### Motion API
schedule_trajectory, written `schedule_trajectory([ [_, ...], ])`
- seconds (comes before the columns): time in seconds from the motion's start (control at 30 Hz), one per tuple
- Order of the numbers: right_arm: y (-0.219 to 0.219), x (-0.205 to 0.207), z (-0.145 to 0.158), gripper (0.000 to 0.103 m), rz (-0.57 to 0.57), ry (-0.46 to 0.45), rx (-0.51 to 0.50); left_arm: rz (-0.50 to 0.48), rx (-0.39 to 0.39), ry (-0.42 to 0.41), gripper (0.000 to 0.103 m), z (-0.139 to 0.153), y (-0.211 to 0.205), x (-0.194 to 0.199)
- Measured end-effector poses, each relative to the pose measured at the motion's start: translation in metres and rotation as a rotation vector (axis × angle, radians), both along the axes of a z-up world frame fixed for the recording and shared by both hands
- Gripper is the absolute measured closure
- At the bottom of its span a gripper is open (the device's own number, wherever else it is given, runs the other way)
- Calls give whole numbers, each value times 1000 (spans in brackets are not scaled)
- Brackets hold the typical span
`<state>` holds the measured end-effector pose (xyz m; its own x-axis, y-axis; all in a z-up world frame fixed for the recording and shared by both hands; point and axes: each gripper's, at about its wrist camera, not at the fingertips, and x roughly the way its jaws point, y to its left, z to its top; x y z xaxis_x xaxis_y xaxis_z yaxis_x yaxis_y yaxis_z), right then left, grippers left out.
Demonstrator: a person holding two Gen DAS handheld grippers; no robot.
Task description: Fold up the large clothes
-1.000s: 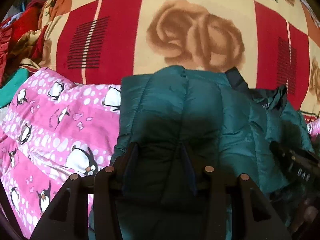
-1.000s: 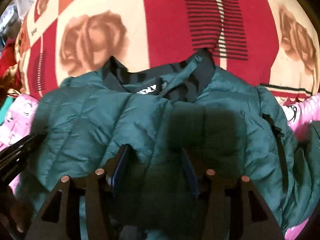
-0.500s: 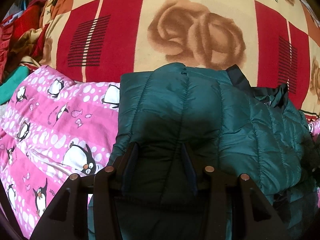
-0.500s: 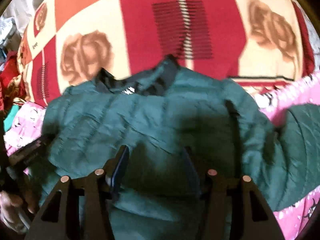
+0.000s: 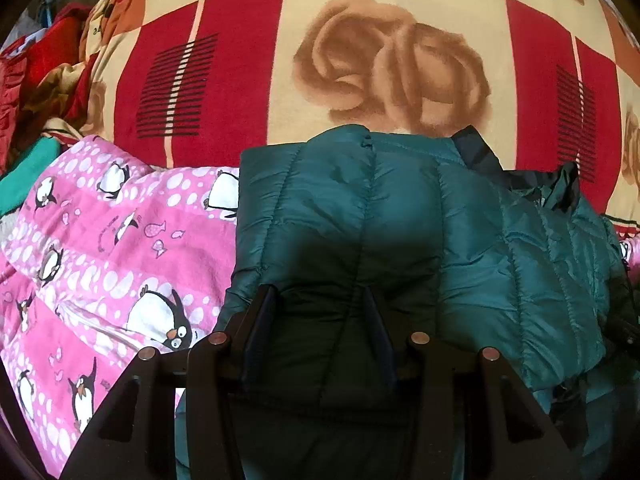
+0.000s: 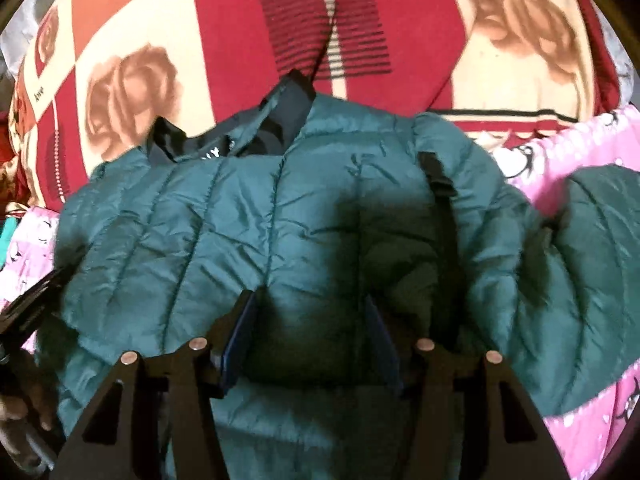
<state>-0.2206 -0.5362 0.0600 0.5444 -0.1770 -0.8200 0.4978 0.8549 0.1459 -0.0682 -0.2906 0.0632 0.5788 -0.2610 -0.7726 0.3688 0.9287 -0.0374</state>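
1. Beyond both grippers' fingertips spreads a red-and-cream rose blanket (image 5: 400, 68) on the bed; a pink penguin fabric (image 5: 100, 248) lies just left of the left gripper and also shows to the right of the right gripper.
2. Red crumpled cloth (image 5: 44, 60) is heaped at the far left, well apart from the left gripper.
3. Left gripper (image 5: 320, 304): its jaws stand narrowly apart, with dark folded jacket fabric bunched between them; whether the pads press on it I cannot tell.
4. Right gripper (image 6: 310, 312): its jaws are about half spread, over the jacket; the pads do not visibly clamp anything.
5. The teal quilted jacket (image 6: 248, 224) lies directly under and ahead of both grippers, its dark collar (image 6: 280, 120) at the far edge, one sleeve (image 6: 600, 240) trailing right of the right gripper.
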Motion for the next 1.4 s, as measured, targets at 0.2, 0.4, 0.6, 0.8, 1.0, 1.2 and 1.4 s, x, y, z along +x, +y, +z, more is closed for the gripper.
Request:
schedule_trajectory([
  [0.2,0,-6,-10,29,-4,44,-13,2,-15,-4,86,9,8,-4],
  [0.4,18,-19,15,29,16,-3,-53,-3,-27,-25,86,28,19,-22],
  [0.6,52,-45,44,29,40,-66,-99,1,-57,-24,86,48,33,-44],
  [0.8,77,-60,58,29,44,-83,-118,-37,-45,-62,86,68,37,-77],
  [1.0,83,-89,69,20,4,-115,-101,-55,-73,-67,86,79,41,-108],
  [1.2,86,-110,71,20,-24,-113,-98,-81,-51,-89,86,85,36,-131],
  [1.4,89,-123,74,20,-43,-109,-108,-93,-57,-97,86,90,34,-150],
])
